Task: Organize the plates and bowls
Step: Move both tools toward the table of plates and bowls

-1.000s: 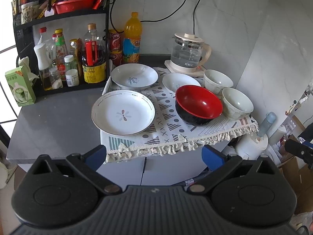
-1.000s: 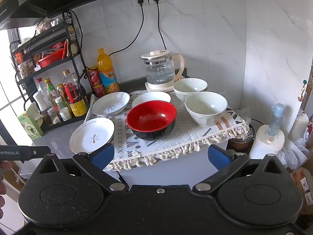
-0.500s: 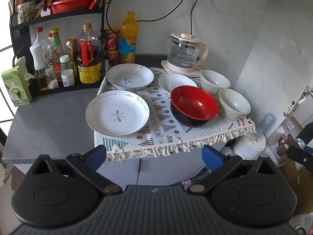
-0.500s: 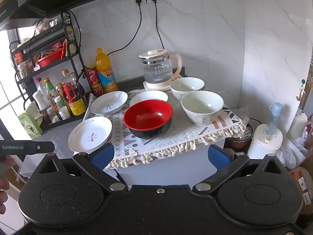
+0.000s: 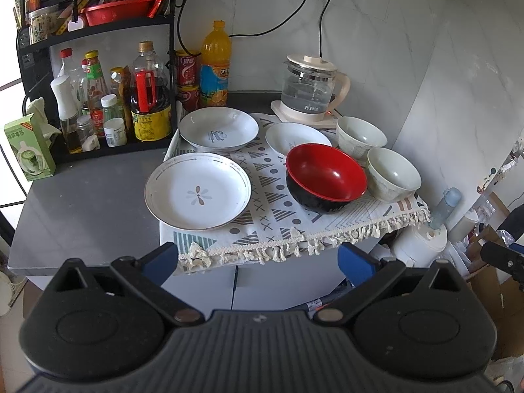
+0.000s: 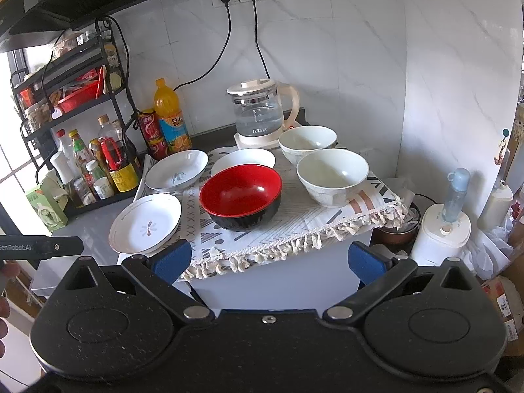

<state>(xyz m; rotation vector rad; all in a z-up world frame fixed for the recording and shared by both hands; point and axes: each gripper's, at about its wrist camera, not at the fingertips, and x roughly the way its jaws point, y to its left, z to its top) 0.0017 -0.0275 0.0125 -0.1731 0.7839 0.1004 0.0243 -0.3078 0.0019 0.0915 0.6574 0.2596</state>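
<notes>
Ahead of both grippers, across the fringed patterned cloth [image 5: 294, 216] on the grey desk [image 5: 85, 203], nothing is stacked yet. Left gripper [image 5: 257, 258] and right gripper [image 6: 268, 255] both hang wide open and empty. Nearest the left gripper lies the white flower-printed plate [image 5: 198, 191]; the red-and-black bowl [image 6: 240, 193] faces the right gripper.

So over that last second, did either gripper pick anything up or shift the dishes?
No. Both the left gripper and right gripper only drifted slightly before the counter, jaws open and empty. The glossy red-and-black bowl, flower-print white plate and two pale ceramic bowls sit unmoved on the patterned cloth.
</notes>
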